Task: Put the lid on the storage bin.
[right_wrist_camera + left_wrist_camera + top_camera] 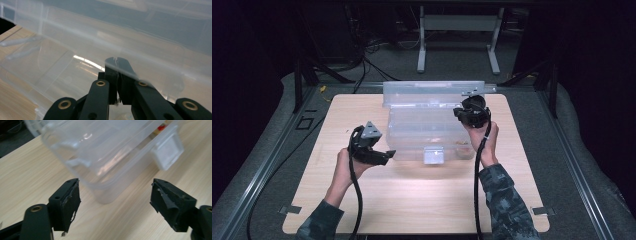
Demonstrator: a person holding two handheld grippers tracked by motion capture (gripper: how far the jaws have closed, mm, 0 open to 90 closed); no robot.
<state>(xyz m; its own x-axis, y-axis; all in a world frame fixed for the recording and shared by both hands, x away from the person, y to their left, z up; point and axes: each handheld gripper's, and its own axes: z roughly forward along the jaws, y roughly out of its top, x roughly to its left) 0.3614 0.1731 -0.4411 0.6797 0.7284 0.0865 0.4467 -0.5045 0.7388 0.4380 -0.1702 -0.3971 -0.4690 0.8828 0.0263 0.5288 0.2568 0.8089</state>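
**Clear box on the table, one gripper wide, one pinched on the lid**

While the person's forearms enter at six o'clock in the high view, the left gripper [387, 155] sits at about nine o'clock of the clear plastic box [427, 132], just beside its near left corner. In the left gripper view its jaws stand wide apart with nothing between them, and the box's rounded corner lies on the wooden table [362, 200] a little beyond the pads [71, 200], not touching them. A white latch tab [168, 151] hangs on the box's front wall at about one o'clock in that view; something small and red shows behind the wall there, too blurred to name.

Farther off, the right gripper [472, 102] hangs over the box's far right part, at about one o'clock from the box's middle. In the right gripper view its jaws are pressed together on the edge of the raised transparent lid [150, 50], which crosses just at the fingertips [117, 65].
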